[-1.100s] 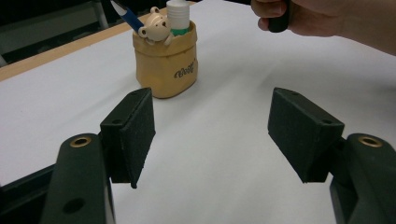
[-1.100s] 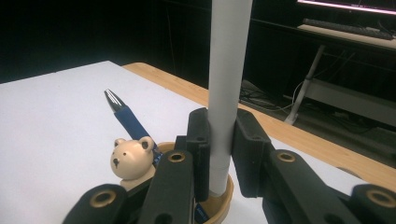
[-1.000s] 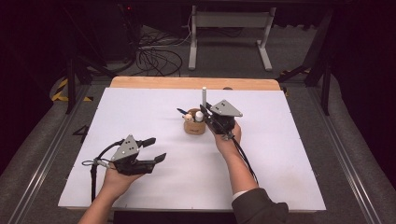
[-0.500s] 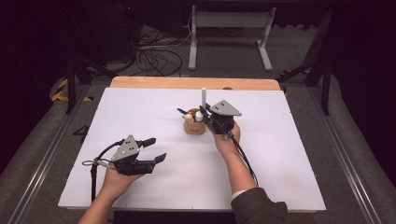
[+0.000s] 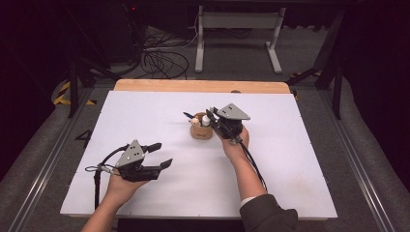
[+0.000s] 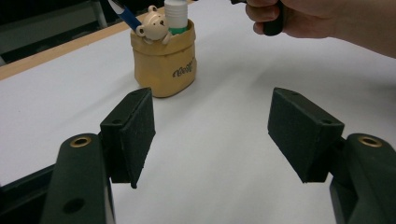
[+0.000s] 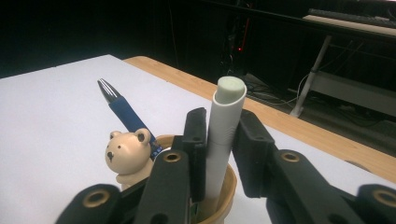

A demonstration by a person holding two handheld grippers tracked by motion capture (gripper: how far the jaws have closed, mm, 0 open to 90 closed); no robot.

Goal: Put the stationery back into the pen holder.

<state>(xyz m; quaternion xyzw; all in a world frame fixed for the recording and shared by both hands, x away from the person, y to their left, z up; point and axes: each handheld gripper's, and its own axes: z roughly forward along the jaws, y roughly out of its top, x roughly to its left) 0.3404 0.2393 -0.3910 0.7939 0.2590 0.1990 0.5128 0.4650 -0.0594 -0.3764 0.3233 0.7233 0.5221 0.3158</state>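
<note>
Pinching a smooth white cylindrical marker (image 7: 226, 126) between matte black pads, right hand-held gripper (image 7: 219, 140) holds it upright in the tan paper-bag style holder (image 6: 164, 63), mid white tabletop (image 5: 300, 145). Holder also carries a glossy beige bear-topped pen (image 7: 125, 153) and a blue pen (image 7: 127, 114). Left hand-held gripper (image 6: 212, 126) spread, wedge pads bare, well apart from holder.

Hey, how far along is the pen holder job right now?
Done: the bear pen and blue pen stand in the tan holder. In hand: the right hand-held gripper clamps the white marker, its lower end inside the holder. Left: releasing it. The left hand-held gripper sits open, empty.
</note>
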